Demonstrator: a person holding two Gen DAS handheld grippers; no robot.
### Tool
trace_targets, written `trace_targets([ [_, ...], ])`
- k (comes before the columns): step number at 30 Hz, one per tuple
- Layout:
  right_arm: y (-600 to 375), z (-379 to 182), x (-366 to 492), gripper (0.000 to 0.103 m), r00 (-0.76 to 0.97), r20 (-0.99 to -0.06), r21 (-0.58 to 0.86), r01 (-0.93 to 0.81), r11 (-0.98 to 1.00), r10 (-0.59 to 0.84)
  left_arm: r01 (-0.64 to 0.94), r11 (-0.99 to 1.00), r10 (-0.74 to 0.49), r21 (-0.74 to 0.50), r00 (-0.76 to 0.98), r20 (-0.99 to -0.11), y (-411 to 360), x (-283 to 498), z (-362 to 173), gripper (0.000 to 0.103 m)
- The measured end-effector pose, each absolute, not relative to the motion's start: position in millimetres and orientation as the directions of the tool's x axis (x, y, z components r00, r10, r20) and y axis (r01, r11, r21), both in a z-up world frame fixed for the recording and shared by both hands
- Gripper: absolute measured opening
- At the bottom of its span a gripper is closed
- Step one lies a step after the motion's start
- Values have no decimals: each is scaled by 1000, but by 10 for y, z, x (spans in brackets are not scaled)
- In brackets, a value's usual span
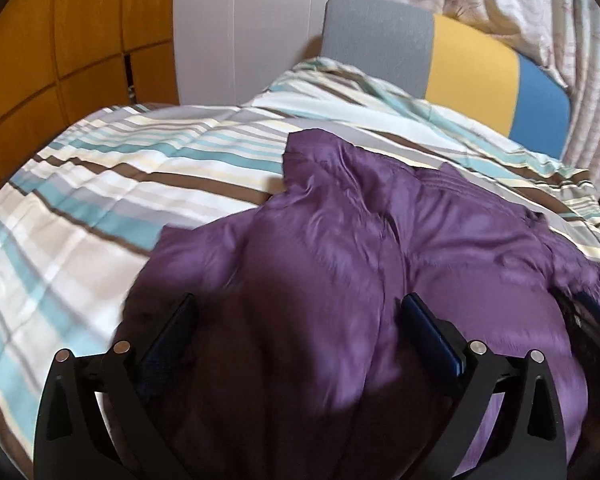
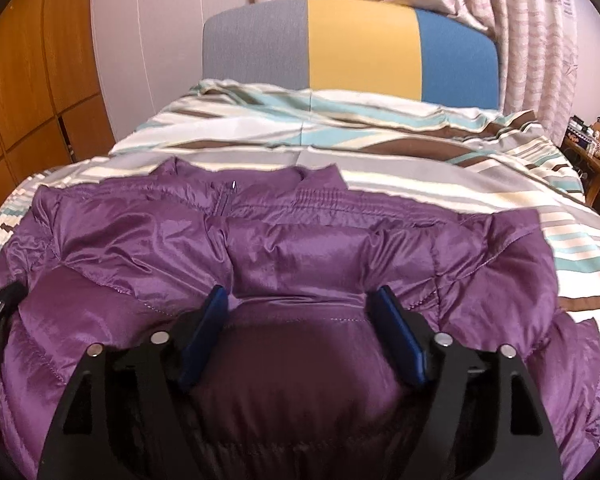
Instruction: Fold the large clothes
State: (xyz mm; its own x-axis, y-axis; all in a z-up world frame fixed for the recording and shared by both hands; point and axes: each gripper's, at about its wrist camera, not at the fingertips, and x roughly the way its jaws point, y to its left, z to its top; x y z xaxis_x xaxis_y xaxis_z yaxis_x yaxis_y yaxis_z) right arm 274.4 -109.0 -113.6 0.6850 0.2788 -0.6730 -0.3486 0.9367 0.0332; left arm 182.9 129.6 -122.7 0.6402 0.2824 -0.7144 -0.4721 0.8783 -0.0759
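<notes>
The purple puffer jacket (image 2: 260,248) lies spread on the bed, front up, its collar and zip (image 2: 226,200) pointing toward the headboard and its body reaching back toward me. I judge it lies flat and roughly squared like this so the sides can be brought in over the middle; puffy, slippery fabric of this kind tends to spring back, so it wants a broad, even start.

My right tongs (image 2: 300,300) hang just above the lower chest panel, fingers spread wide with nothing between them, centred on the jacket near the quilting seam. My left tongs (image 1: 298,308) are likewise released, fingers apart, low over the jacket's left side where the fabric falls into shadow; that view is blurred, so I cannot tell whether the pads (image 1: 414,308) touch the cloth. I hold both open and low, I think, because the next step is to pinch an edge or a sleeve, and no fold looks made yet.

Under the jacket is the striped duvet (image 2: 380,160), rumpled near the headboard (image 2: 360,52) with its grey, yellow and blue panels. Beyond stand a patterned curtain (image 2: 532,40), a wooden wardrobe (image 1: 60,40) on the left, and a cluttered side table (image 2: 596,148) at the far right.
</notes>
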Motion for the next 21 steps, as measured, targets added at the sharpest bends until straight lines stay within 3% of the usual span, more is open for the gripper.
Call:
trace_targets([
  [4, -1119, -1083, 2635, 77, 702, -655, 25, -349, 937, 279, -482, 873, 300, -72, 647, -701, 1299, 1500, -1241, 100],
  [10, -1210, -1021, 2417, 77, 715, -639, 47, -329, 943, 282, -523, 836, 275, -164, 659, -700, 1403, 1064, -1276, 100],
  [14, -1298, -926, 2190, 77, 722, -619, 76, -339, 938, 310, -517, 814, 192, -266, 671, -716, 1463, 813, -1388, 100],
  [17, -1358, -879, 1961, 71, 704, -612, 113, -374, 920, 361, -494, 821, 163, -287, 683, -712, 1394, 669, -1433, 100],
  [21, -1390, -834, 1646, 52, 690, -597, 117, -430, 895, 409, -460, 834, 134, -304, 704, -697, 1270, 550, -1419, 98],
])
